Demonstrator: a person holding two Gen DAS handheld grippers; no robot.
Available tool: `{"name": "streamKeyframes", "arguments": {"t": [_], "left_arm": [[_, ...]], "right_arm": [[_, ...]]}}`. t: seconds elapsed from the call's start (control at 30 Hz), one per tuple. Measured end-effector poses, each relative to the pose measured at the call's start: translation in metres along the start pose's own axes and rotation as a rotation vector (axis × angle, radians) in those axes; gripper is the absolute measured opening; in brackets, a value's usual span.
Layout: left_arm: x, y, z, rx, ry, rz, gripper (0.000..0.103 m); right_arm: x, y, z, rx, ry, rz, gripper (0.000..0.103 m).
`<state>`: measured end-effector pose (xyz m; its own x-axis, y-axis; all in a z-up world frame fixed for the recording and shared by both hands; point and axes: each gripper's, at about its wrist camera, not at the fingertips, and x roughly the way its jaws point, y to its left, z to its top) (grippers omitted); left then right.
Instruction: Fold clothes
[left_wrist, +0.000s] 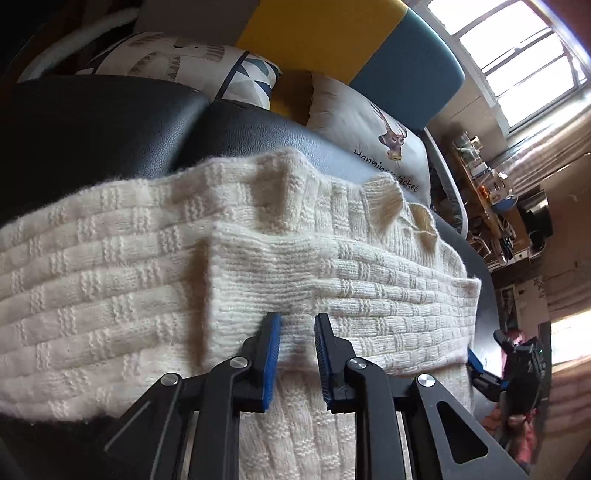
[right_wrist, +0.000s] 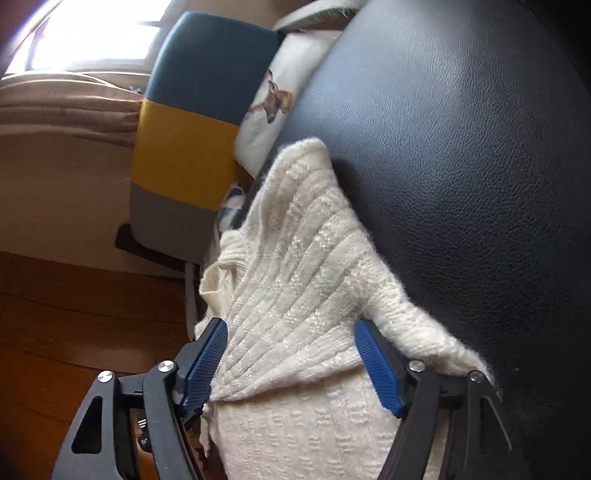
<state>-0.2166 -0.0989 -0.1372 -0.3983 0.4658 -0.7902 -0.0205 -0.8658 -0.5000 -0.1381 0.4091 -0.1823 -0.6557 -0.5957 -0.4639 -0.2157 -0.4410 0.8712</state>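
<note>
A cream knit sweater (left_wrist: 147, 266) lies spread on a black leather sofa seat (left_wrist: 110, 122), with one panel folded over its middle. My left gripper (left_wrist: 297, 325) sits at the near edge of that folded layer. Its blue pads are close together, with a pinch of the knit between them. In the right wrist view the sweater (right_wrist: 295, 266) bunches up at the seat's edge. My right gripper (right_wrist: 291, 328) stands wide open with the bunched knit between its fingers. Its blue fingertip (left_wrist: 476, 363) also shows at the sweater's right end in the left wrist view.
Printed cushions (left_wrist: 362, 122) and a yellow, teal and grey cushion (right_wrist: 188, 122) lean at the sofa's back. Wooden floor (right_wrist: 55, 314) lies beyond the seat edge. A bright window (left_wrist: 517, 66) and a cluttered desk (left_wrist: 491, 192) are far off.
</note>
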Motion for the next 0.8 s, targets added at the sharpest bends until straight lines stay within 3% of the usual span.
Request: {"name": "streamKeyframes", "arguments": {"t": [0.1, 0.2, 0.3, 0.37, 0.53, 0.8], "left_arm": [[-0.007, -0.039, 0.01, 0.113, -0.032, -0.076, 0.022], [0.005, -0.106, 0.019, 0.292, -0.026, -0.165, 0.026], [0.037, -0.181, 0.021, 0.473, 0.051, -0.226, 0.026], [0.066, -0.221, 0.024, 0.55, 0.112, -0.254, 0.028], [0.143, -0.29, 0.036, 0.63, 0.256, -0.266, 0.031], [0.208, -0.33, 0.04, 0.726, 0.421, -0.301, 0.031]], "right_arm": [[-0.004, 0.0, -0.005, -0.064, -0.009, 0.035, 0.072], [-0.001, 0.007, -0.014, -0.198, -0.02, 0.01, 0.071], [0.0, 0.014, -0.028, -0.345, -0.052, -0.004, 0.07], [0.0, 0.016, -0.032, -0.366, -0.058, -0.002, 0.071], [-0.001, 0.013, -0.032, -0.353, -0.064, 0.046, 0.071], [-0.002, 0.01, -0.031, -0.335, -0.069, 0.104, 0.071]]}}
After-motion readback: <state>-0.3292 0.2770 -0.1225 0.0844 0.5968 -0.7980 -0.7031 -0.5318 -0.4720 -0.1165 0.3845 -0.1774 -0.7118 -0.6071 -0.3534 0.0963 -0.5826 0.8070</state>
